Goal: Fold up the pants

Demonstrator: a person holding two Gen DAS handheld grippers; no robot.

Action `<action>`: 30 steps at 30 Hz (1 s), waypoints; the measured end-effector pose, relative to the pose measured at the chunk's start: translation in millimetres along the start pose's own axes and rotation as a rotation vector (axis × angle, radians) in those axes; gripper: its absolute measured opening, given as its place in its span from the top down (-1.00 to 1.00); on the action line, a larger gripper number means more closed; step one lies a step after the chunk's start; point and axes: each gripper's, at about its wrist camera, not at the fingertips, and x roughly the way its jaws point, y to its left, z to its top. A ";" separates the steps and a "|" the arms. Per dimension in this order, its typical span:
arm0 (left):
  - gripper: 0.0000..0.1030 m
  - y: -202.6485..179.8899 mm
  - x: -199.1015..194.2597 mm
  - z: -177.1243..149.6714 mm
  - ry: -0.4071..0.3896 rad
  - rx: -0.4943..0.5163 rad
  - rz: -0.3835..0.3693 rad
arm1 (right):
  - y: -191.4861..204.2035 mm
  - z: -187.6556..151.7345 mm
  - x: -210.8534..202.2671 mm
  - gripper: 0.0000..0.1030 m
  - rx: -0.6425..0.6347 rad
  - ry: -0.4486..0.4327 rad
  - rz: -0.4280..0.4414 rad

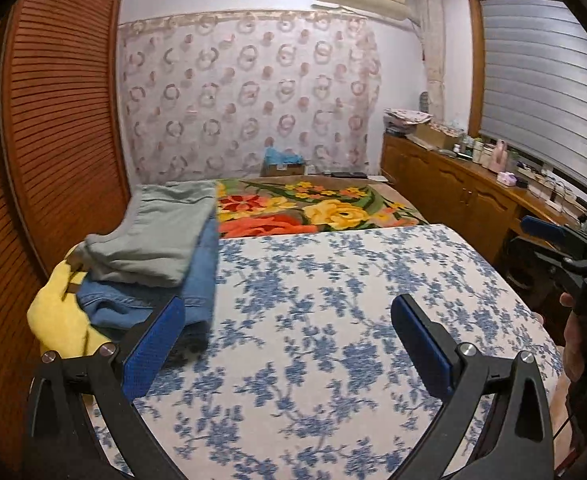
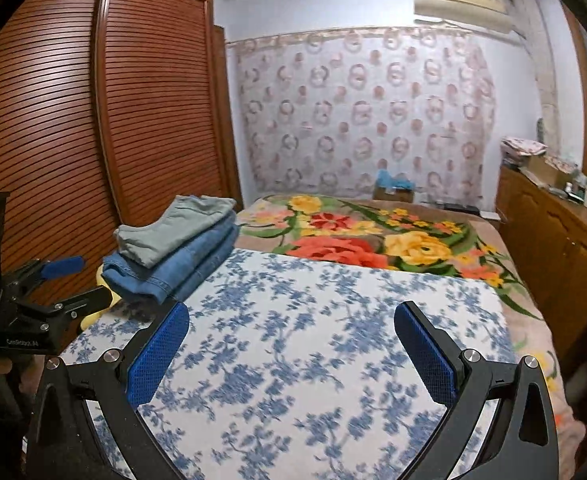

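While both the left gripper and the right gripper hover with jaws spread wide and empty over the blue-flowered white cloth, the folded grey-green cotton pants top a stack of blue denim jeans at ten o'clock. Judging by its drape, the fabric is soft, light and floppy; the waistband corners look the firmest hold.

Small white lettering is showing on the black body of the left gripper in the right wrist view; it is reading roughly "GenRobot", followed by characters too blurred to read.
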 end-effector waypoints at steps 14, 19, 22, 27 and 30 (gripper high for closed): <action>-1.00 -43.1 -17.7 20.2 -0.016 0.038 -0.033 | 21.5 -4.5 -39.1 -0.99 0.058 -0.057 -0.095; -1.00 -50.0 -30.1 28.9 -0.044 0.045 -0.034 | 32.0 -6.5 -49.0 -0.99 0.055 -0.079 -0.124; -1.00 -53.4 -41.0 33.9 -0.069 0.042 -0.039 | 34.6 -9.1 -54.5 -0.99 0.058 -0.095 -0.146; -1.00 -53.8 -56.7 39.5 -0.110 0.033 -0.047 | 44.1 -11.5 -63.8 -0.98 0.071 -0.118 -0.181; -1.00 -53.1 -62.8 40.2 -0.123 0.030 -0.037 | 49.0 -13.5 -65.7 -0.99 0.066 -0.130 -0.203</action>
